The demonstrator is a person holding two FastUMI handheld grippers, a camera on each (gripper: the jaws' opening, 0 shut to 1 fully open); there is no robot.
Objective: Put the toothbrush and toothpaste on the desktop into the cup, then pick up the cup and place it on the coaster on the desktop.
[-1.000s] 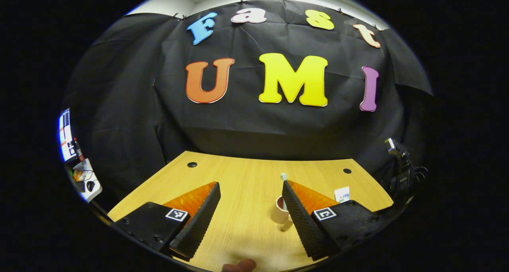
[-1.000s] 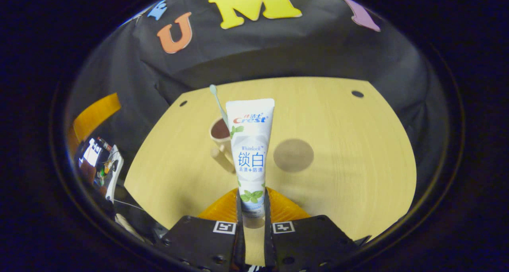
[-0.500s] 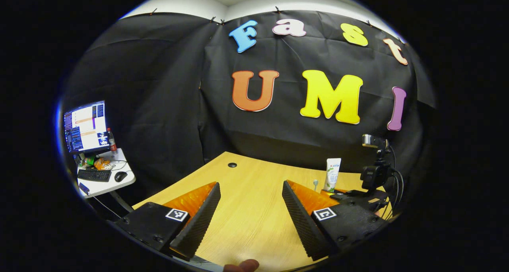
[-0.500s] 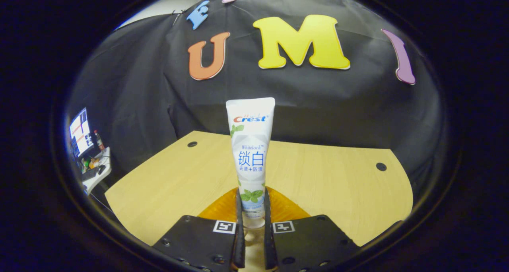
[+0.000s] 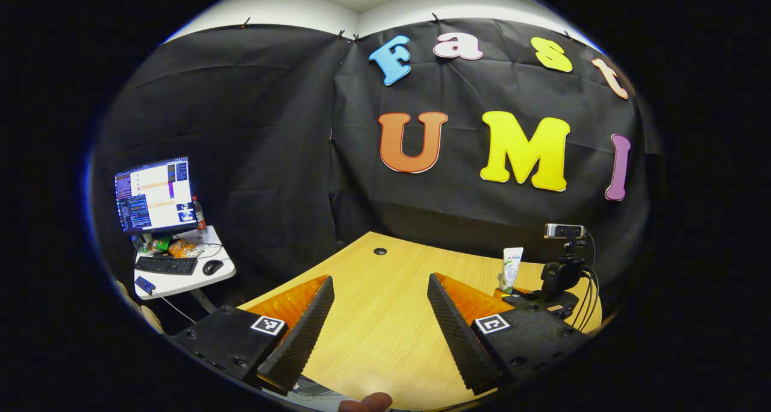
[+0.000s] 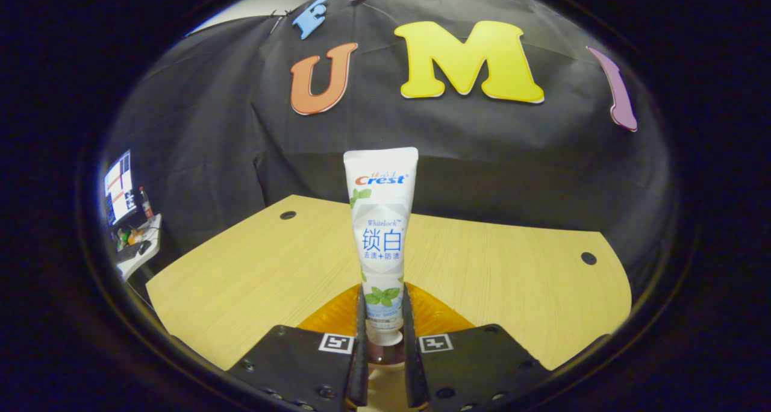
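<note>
Clamping the toothpaste (image 6: 380, 231) by its cap end, my right gripper (image 6: 381, 352) keeps it upright above the desk's (image 6: 512, 279) near edge, ready for tail-up loading; left gripper (image 5: 380, 327) hangs spread, holding nothing.

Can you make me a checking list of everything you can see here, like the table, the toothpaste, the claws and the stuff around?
Surface: wooden desktop, bare where it shows, with round holes near the back edge.
Job's things: toothpaste held upright, wide flat end up, off the desktop.
Clutter: nothing seen on the desktop.
Grippers: right claw shut on the toothpaste near its cap end; left claw wide open, holding nothing. A fingertip shows at the bottom edge of the left gripper view.
Cables: black cables hang from the right claw's camera mount.
Surroundings: black cloth wall; side table with monitor, keyboard, mouse and a bottle.
</note>
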